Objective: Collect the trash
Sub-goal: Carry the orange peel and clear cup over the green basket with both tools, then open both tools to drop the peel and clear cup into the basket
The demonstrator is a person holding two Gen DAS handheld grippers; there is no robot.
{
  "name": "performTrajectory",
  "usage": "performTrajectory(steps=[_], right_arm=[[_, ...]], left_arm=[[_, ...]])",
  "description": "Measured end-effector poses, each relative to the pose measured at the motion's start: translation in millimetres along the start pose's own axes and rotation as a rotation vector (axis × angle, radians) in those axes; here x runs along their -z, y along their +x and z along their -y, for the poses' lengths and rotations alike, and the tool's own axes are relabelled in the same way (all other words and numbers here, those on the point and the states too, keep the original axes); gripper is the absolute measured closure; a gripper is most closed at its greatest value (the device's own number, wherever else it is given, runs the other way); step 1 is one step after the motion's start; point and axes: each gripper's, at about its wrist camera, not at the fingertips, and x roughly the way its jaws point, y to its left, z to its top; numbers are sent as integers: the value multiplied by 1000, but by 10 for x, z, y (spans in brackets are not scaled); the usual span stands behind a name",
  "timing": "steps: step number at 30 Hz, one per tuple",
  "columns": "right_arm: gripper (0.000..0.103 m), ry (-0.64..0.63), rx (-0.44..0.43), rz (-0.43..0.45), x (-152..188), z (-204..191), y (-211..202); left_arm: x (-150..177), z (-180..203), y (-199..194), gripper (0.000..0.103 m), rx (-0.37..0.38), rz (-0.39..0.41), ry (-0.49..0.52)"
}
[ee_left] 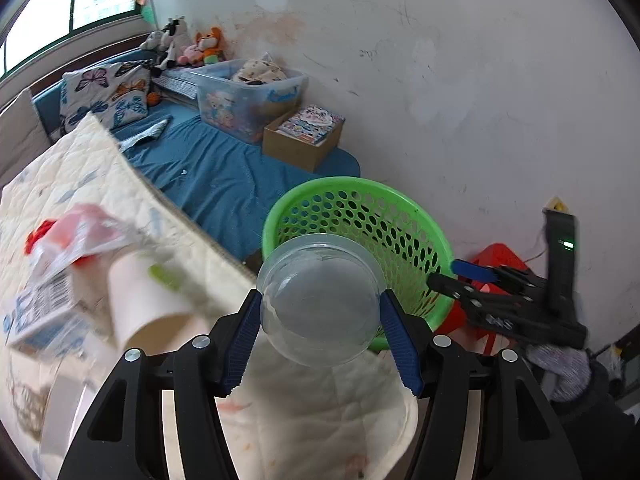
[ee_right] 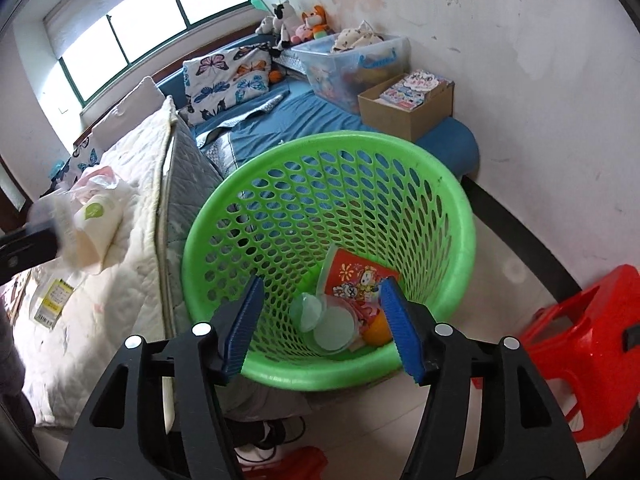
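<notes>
Trash, a clear round plastic cup (ee_left: 320, 304), is held tight in the left gripper (ee_left: 320, 332); it should be let go only above the green holed plastic basket (ee_left: 432, 248). The right gripper (ee_right: 322, 330) is held wide open, with nothing in it.

Left gripper (ee_left: 320, 336) clamped, right gripper (ee_right: 322, 332) agape.

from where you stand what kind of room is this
Most likely a child's bedroom: a bed with a quilted cream mattress cover, a butterfly-print pillow, and plush toys by the window. A green perforated plastic basket stands beside the bed for the trash.
</notes>
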Motion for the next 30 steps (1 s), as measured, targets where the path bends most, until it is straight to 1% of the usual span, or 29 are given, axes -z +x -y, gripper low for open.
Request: performTrajectory(steps=[4,8,15,17,21,26,30], right_arm=[[36,6,-1,22,50,25,-124],[36,16,-9,30,65,61,-184],[35,33,-11,29,72,104,-198],[35,38,-13,30,74,108,-207],[35,37,-17,31,84,108,-216],[34,30,-24,32,83,78,-235],[33,14,-32,38,83,-9,-270]], left_arm=[[-116,74,228,45,7,-35,11],[-206,140,450,45,7,-66,20],[-221,188,747,45,8,-116,12],[-214,190,808,44,20,-124,4],[-166,198,805,39,25,-127,1],[-106,200,692,38,40,-103,-1],[-28,161,521,38,27,-80,3]])
